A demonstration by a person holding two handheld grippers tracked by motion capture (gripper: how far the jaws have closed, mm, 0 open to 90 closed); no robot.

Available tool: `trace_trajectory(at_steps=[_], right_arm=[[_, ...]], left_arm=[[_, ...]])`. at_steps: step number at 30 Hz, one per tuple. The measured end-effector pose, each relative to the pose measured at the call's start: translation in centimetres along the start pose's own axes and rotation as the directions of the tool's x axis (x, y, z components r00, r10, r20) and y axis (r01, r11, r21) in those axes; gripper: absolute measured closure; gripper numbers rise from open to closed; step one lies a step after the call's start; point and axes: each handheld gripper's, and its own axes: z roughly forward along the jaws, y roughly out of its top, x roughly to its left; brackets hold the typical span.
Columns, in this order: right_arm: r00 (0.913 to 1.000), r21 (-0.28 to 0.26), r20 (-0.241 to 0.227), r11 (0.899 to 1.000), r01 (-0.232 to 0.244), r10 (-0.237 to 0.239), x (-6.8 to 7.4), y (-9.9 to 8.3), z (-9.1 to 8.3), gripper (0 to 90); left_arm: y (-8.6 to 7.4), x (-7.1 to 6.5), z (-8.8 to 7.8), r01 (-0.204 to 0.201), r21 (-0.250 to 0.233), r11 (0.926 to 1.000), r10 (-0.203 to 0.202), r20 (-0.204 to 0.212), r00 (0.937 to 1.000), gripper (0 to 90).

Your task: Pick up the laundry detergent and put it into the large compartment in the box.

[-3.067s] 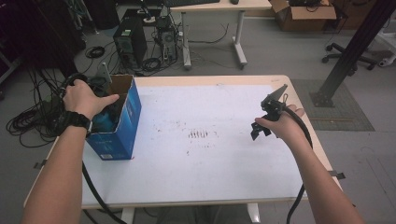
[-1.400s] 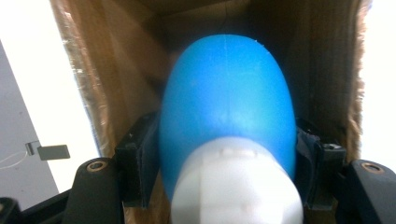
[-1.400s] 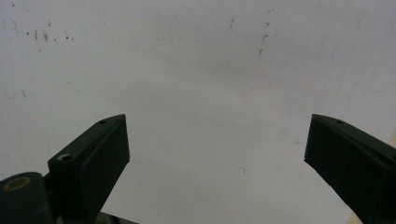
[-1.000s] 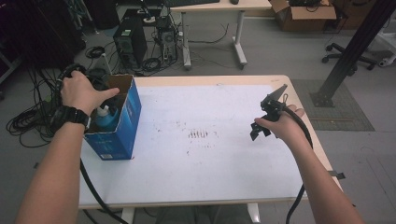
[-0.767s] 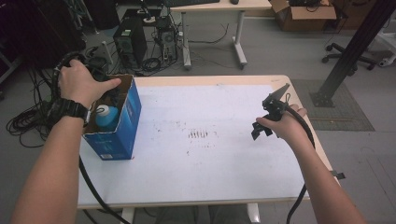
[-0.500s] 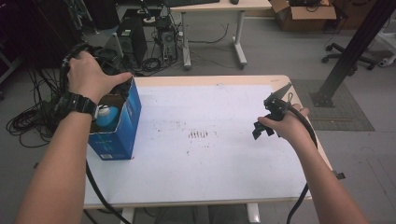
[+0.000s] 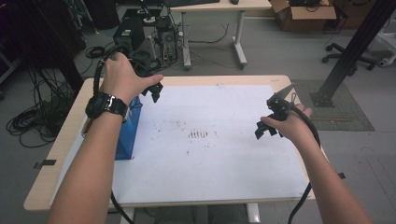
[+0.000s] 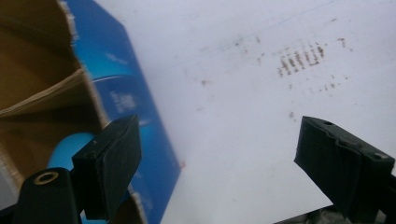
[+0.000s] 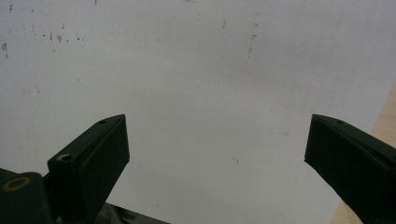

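The table [image 7: 60,144], a wood-edged top covered by a white sheet [image 7: 219,158] marked with dark specks near its centre, is seen from above with both forearms entering from 6 o'clock. The left forearm is extended toward 11 o'clock, a black wristwatch [image 7: 105,105] on the wrist, and the left hand [image 7: 122,77] is raised over the table's far left corner, wrapped around the left gripper [image 7: 154,88], whose jaws point down toward the sheet. In the left gripper view those jaws are held wide apart with nothing between them. A blue cardboard box [image 7: 127,126] is placed at 9 o'clock on the table, just beside the left edge and partly hidden by the forearm; in the left gripper view its brown inside is open, and a light blue rounded object [image 8: 70,149] is seen within it, behind the left jaw. The right hand [image 7: 292,123] is held at 3 o'clock, near the right edge, gripping the right gripper [image 7: 266,128], angled down and inward. Its jaws are likewise spread wide and empty over bare sheet in the right gripper view. Open sheet is left between the two grippers, from centre to the near edge at 6 o'clock.
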Motion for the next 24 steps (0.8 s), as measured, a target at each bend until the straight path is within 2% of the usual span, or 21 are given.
trace_trajectory(at_steps=[7,12,18,24], right_arm=[[1.0000,-0.001,-0.003,1.000,-0.005,0.005,-0.4,-0.2,0.0,6.6],[1.0000,0.001,-0.005,1.000,-0.008,0.008,-0.6,-0.3,0.1,6.6],[1.0000,0.004,-0.008,1.000,-0.003,0.003,-0.6,-0.3,0.4,6.3],[0.9999,0.010,-0.011,1.000,-0.002,0.002,-0.7,-0.1,0.5,6.3]], left_arm=[[0.3,-1.8,1.9,-0.033,0.013,0.9994,0.033,0.026,0.9991,13.0],[0.2,-2.8,3.3,-0.052,0.025,0.9983,0.050,0.062,0.9968,12.1],[0.2,-3.5,4.8,-0.058,0.031,0.9978,0.056,0.066,0.9963,4.6],[0.2,-3.9,6.3,-0.068,0.054,0.9962,0.065,0.067,0.9956,4.8]])
